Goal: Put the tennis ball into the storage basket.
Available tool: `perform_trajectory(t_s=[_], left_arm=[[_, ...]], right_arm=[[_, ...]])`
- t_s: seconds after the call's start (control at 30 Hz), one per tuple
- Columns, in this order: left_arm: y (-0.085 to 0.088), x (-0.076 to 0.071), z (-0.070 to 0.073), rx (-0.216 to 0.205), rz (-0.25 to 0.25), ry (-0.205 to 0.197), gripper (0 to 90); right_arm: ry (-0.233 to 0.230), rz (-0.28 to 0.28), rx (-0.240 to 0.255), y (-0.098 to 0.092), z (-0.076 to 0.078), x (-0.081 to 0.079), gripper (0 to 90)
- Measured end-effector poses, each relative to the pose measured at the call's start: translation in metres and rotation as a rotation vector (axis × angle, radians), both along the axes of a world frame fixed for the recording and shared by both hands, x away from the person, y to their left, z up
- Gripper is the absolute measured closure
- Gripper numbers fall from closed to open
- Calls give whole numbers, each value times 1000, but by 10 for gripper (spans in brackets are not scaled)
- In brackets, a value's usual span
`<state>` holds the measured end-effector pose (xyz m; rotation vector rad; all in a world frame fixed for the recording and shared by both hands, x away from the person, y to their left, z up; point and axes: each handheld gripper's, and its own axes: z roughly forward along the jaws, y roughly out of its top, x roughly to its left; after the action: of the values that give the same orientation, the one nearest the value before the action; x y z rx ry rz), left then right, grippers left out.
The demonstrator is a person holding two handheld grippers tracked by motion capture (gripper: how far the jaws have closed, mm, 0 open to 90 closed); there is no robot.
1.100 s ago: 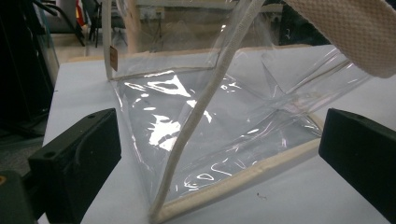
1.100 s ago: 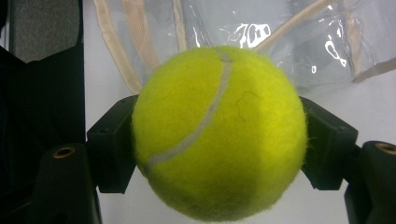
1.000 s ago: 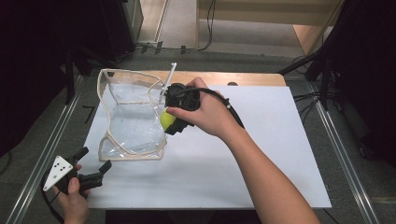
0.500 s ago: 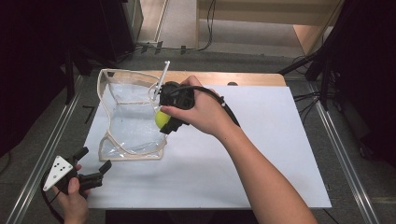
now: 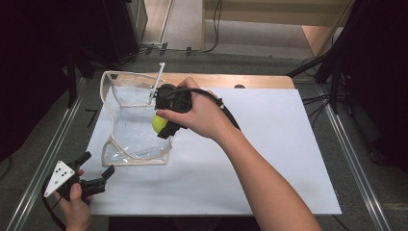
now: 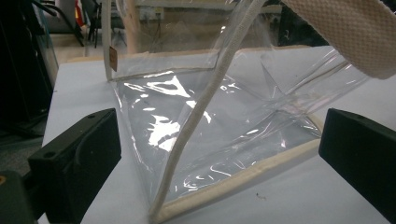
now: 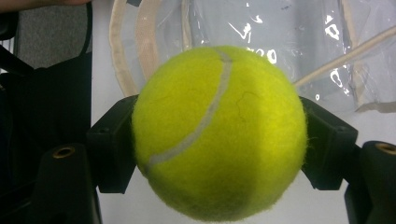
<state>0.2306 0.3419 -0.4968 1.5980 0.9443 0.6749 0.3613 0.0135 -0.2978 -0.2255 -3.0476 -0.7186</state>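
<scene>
A yellow-green tennis ball (image 5: 159, 123) (image 7: 219, 135) sits between the jaws of my right gripper (image 5: 162, 129) (image 7: 219, 140), which is shut on it. The ball hangs over the right part of a clear plastic bag (image 5: 129, 132) (image 7: 280, 28) with cream trim, lying on the white sheet. At the table's front left corner my left gripper (image 5: 98, 164) (image 6: 219, 135) stands open with nothing in it. Its jaws point at the bag (image 6: 210, 121), whose cream edge lies just ahead of them.
The white sheet (image 5: 269, 144) covers most of the table, and a wooden strip (image 5: 250, 81) shows at its far edge. Metal rails (image 5: 356, 163) run along both sides. Cables and dark stands lie beyond the table. A woven cream strap (image 6: 345, 32) crosses the left gripper view's top right.
My right gripper has carried the ball a little to the left, further over the bag. The left gripper has stayed put.
</scene>
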Motion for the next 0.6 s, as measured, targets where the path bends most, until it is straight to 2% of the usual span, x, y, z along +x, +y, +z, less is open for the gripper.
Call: perform_trajectory(t_s=[0.6], left_arm=[[0,0,0,-4,-2,0,0]], right_arm=[[10,11,-25,27,-6,2,229]])
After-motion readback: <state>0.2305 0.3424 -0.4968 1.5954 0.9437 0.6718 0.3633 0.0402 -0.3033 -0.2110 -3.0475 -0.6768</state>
